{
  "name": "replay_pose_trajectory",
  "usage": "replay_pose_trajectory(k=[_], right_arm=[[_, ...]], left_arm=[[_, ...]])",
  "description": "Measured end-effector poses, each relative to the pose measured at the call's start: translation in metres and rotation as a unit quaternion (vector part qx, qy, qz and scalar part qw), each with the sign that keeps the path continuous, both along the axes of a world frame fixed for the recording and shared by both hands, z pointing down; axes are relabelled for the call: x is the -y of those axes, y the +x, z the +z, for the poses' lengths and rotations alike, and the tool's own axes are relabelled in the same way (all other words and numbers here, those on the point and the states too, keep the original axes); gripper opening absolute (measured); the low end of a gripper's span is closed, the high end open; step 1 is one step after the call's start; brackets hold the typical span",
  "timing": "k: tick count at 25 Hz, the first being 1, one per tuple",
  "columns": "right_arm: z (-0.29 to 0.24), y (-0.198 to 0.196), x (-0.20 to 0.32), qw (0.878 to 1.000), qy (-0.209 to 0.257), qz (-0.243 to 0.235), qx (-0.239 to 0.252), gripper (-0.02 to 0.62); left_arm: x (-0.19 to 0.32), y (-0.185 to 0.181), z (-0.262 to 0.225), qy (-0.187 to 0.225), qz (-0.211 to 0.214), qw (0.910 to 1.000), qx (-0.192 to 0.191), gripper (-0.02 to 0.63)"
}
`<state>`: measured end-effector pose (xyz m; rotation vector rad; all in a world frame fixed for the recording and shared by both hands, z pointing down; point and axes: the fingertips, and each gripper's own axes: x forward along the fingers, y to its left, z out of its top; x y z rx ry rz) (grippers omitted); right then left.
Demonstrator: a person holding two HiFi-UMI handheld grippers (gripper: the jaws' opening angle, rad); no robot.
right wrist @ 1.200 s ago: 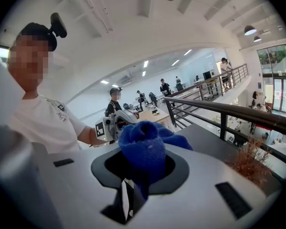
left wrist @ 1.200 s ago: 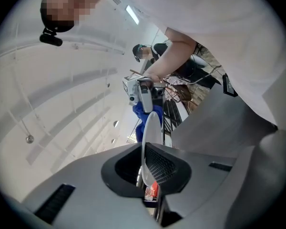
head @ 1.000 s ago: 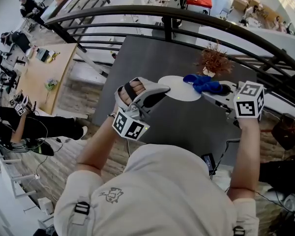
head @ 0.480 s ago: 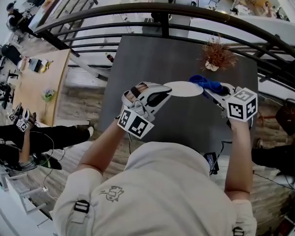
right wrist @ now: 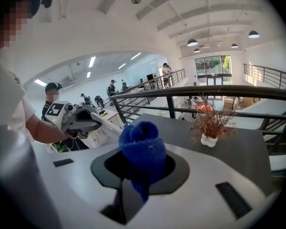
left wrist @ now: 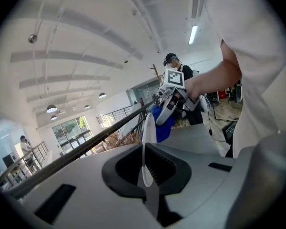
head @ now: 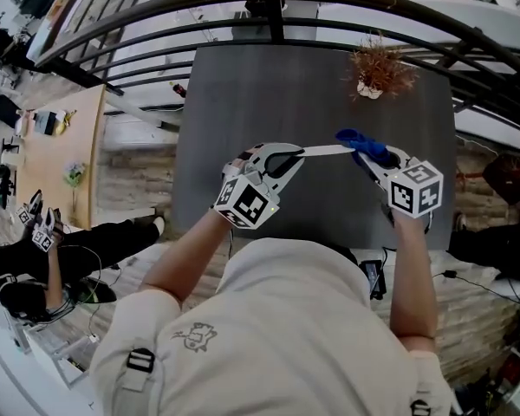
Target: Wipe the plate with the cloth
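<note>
Here, left gripper (head: 293, 154) pinching white plate (head: 328, 150), right gripper (head: 370, 161) pinching blue cloth (head: 360, 142)

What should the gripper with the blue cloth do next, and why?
Probably rub the blue cloth across the face of the plate. The right gripper is shut on the blue cloth, close by the plate's far edge, and the left gripper pinches the plate's rim.
</note>
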<state>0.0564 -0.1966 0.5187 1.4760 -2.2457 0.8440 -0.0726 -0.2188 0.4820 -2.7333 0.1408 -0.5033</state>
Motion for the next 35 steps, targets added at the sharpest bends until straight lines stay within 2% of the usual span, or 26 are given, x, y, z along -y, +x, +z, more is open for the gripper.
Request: replay_pose_trajectory(k=[6, 10, 14, 20, 26, 31, 33, 35], right_arm=[[0.034, 0.004, -0.004, 0.999, -0.013, 0.029, 0.011, 0.087], [0.058, 0.004, -0.003, 0.999, -0.031, 0.029, 0.016, 0.087], [0.085, 0.0, -0.005, 0.998, -0.059, 0.013, 0.021, 0.087], [0.121, 0.001, -0.004, 0.996, -0.085, 0.005, 0.028, 0.087], [0.151, 0.001, -0.004, 0.994, -0.107, -0.009, 0.036, 0.087], [0.174, 0.001, -0.004, 0.991, -0.125, -0.026, 0.043, 0.087], [0.184, 0.001, -0.005, 0.989, -0.136, -0.031, 0.049, 0.087], [0.192, 0.006, -0.001, 0.988, -0.139, -0.032, 0.053, 0.087]], left_arm=[[0.006, 0.004, 0.043, -0.104, -0.028, 0.994, 0.02, 0.018], [0.012, 0.005, 0.08, -0.19, -0.055, 0.9796, 0.037, 0.018], [0.018, 0.005, 0.124, -0.251, -0.077, 0.9623, 0.072, 0.018], [0.017, 0.008, 0.193, -0.357, -0.123, 0.9201, 0.104, 0.018], [0.018, 0.014, 0.245, -0.463, -0.176, 0.8645, 0.086, 0.018], [0.016, 0.021, 0.281, -0.526, -0.204, 0.8225, 0.075, 0.019], [0.015, 0.022, 0.291, -0.544, -0.214, 0.8084, 0.069, 0.019], [0.018, 0.027, 0.3, -0.552, -0.221, 0.8013, 0.062, 0.019]])
